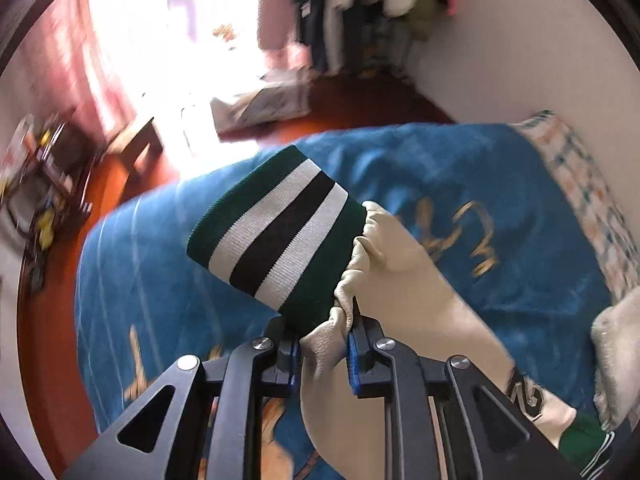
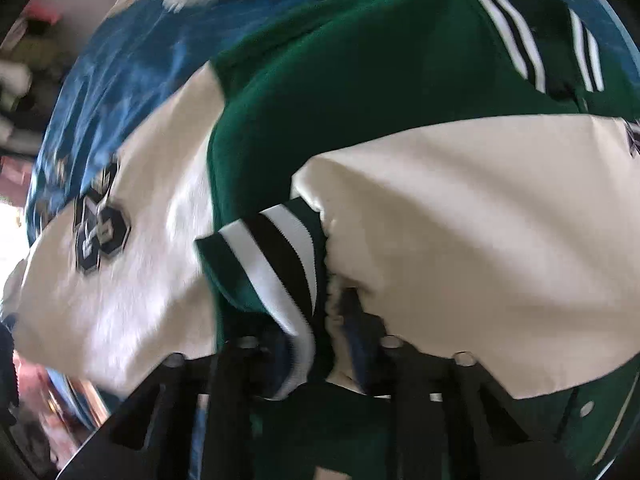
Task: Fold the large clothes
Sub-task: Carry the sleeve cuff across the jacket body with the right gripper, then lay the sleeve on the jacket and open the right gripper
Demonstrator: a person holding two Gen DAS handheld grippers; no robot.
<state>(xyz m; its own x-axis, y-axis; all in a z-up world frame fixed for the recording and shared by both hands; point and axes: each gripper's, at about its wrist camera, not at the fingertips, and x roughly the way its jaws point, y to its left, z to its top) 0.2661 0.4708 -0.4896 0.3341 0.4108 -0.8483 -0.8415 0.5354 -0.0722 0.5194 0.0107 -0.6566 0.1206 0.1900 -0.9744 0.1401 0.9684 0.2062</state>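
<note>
A green varsity jacket point(image 2: 340, 92) with cream sleeves lies on a blue blanket point(image 1: 460, 168) on a bed. My left gripper point(image 1: 324, 340) is shut on the end of one cream sleeve point(image 1: 404, 280), just behind its green, white and black striped cuff point(image 1: 276, 236), and holds it above the blanket. My right gripper point(image 2: 320, 344) is shut on the other cream sleeve point(image 2: 460, 248) at its striped cuff point(image 2: 276, 268), close over the jacket's green body. The first sleeve, with a dark patch point(image 2: 100, 232), shows at left in the right wrist view.
The bed's far edge meets a red wooden floor point(image 1: 360, 100). A low wooden stool point(image 1: 140, 144), a cluttered shelf point(image 1: 36, 184) and a paper bag point(image 1: 260, 104) stand on the floor. Hanging clothes point(image 1: 352, 8) fill the back. A fluffy pale throw point(image 1: 616, 352) lies at right.
</note>
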